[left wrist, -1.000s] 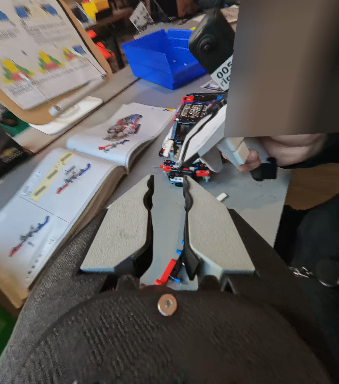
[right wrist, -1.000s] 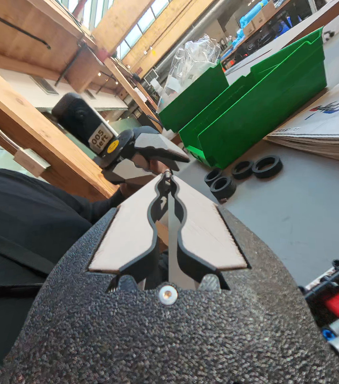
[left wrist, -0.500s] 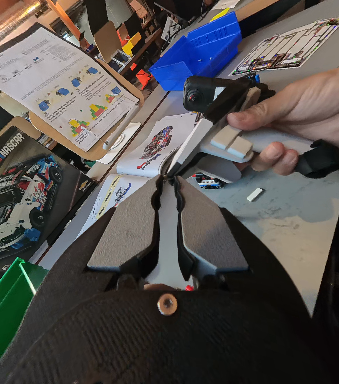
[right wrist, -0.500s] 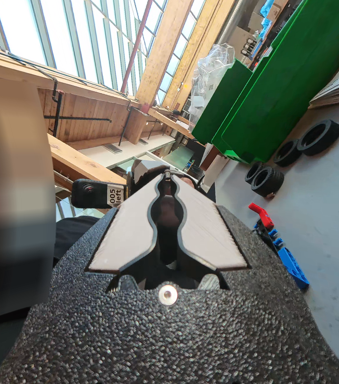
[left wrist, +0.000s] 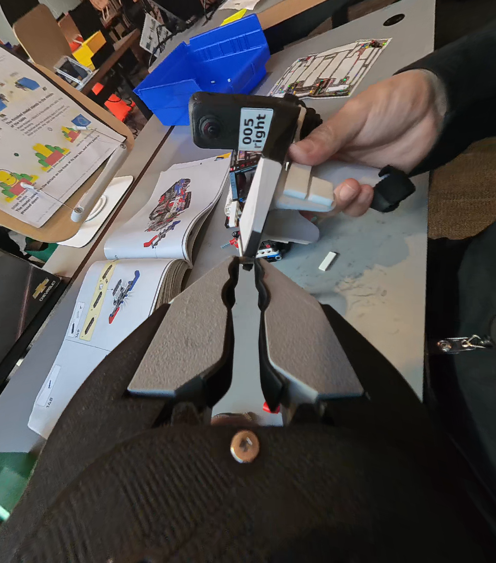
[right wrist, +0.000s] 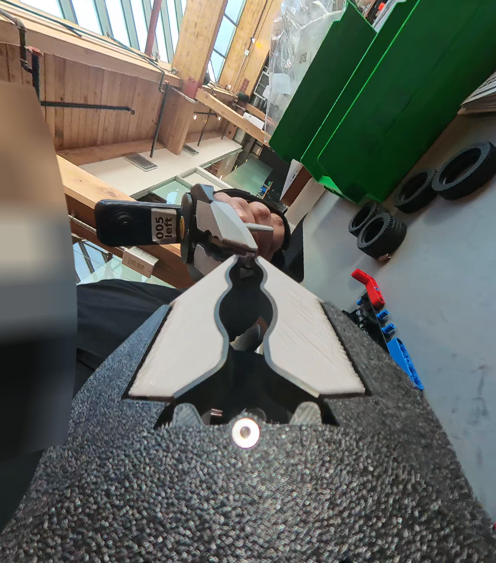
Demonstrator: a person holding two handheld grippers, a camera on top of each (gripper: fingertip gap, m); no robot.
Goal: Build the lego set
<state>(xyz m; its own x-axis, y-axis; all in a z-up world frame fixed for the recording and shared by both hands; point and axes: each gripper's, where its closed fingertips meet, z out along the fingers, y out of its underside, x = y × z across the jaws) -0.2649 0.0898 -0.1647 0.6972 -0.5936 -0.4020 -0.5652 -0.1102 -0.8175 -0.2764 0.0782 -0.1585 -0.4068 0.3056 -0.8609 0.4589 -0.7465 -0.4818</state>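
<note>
Here the grey-fingered left gripper (left wrist: 245,264) and the white-fingered right gripper (right wrist: 246,260) meet tip to tip above the grey table (left wrist: 371,292). Both seem closed on one small dark lego pin (right wrist: 247,264), though blur hides it. Black rubber tyres (right wrist: 382,230) lie far right.

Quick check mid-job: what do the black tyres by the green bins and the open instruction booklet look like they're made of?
Tyres: likely soft rubber, matte black, with ribbed tread around hollow rings; hard plastic can't be ruled out.
Instruction booklet: paper, smooth printed white pages with a slight sheen; the thick stack of leaves curves at the spine and shows layered edges.
Green bins: probably moulded plastic, glossy, with bright even colour and thin rigid walls.
</note>
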